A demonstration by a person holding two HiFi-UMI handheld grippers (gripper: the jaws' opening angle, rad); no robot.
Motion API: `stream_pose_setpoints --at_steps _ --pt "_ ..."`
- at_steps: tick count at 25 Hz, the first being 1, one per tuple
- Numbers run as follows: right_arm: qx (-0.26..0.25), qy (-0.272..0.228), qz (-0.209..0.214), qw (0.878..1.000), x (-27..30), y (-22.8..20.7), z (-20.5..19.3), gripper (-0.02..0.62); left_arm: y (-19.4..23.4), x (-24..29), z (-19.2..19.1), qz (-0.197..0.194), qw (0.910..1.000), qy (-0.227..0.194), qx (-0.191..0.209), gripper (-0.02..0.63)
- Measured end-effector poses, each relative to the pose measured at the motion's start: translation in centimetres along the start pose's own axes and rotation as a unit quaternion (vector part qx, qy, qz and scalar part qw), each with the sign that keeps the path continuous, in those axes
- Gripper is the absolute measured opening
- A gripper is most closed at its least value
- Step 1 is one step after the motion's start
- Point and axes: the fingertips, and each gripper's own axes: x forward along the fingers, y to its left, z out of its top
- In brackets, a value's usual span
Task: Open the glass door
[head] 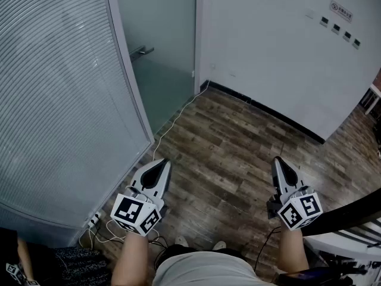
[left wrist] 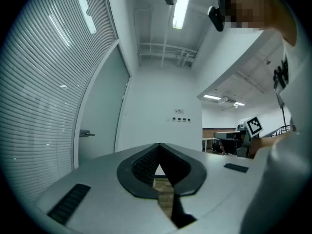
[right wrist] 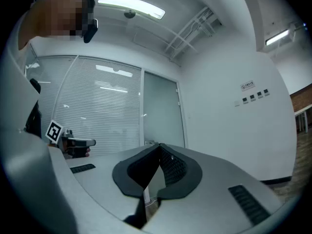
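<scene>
The frosted glass door stands closed at the far left of the head view, with a metal lever handle on its left side. Both grippers are held level and low over the wood floor, well short of the door. My left gripper is shut with nothing in it, and my right gripper is likewise shut and empty. In the left gripper view the door and handle lie ahead to the left of the shut left gripper. In the right gripper view the door stands behind the right gripper.
A glass partition with blinds runs along the left up to the door. A white wall with small switches closes the far side. A white cable trails across the floor to a power strip. White furniture stands at the right.
</scene>
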Motion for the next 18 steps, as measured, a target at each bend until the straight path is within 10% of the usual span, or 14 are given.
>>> stream_pose_setpoints --at_steps 18 --pt "0.019 0.003 0.008 1.000 12.3 3.5 -3.0 0.001 12.6 2.5 -0.4 0.007 1.0000 -0.003 -0.002 0.000"
